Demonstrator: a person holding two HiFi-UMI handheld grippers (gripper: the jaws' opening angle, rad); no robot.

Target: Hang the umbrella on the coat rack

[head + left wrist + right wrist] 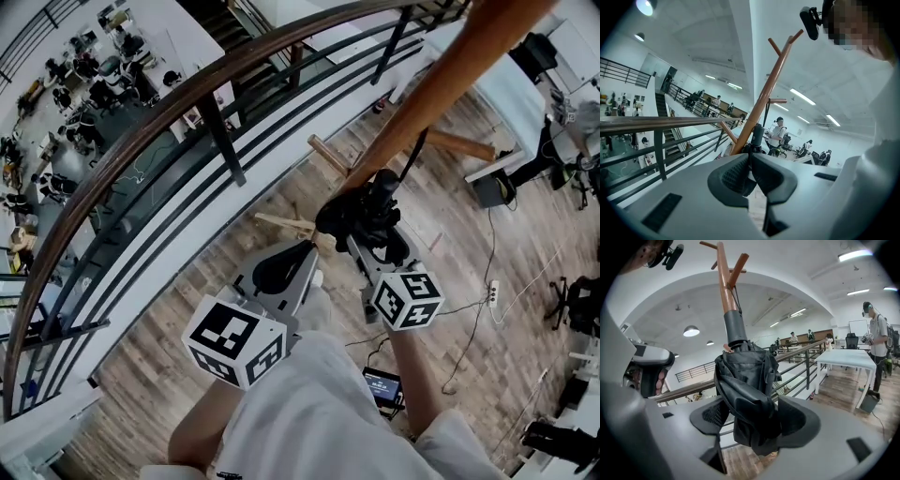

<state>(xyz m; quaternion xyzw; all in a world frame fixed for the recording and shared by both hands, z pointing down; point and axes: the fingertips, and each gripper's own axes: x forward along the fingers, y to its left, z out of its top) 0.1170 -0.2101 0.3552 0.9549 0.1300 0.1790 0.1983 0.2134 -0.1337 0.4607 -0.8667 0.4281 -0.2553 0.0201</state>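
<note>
A folded black umbrella hangs by its cord against the wooden coat rack beside a balcony railing. The right gripper stands wide open around the fabric; the left gripper, jaws together and empty, sits nearby.
</note>
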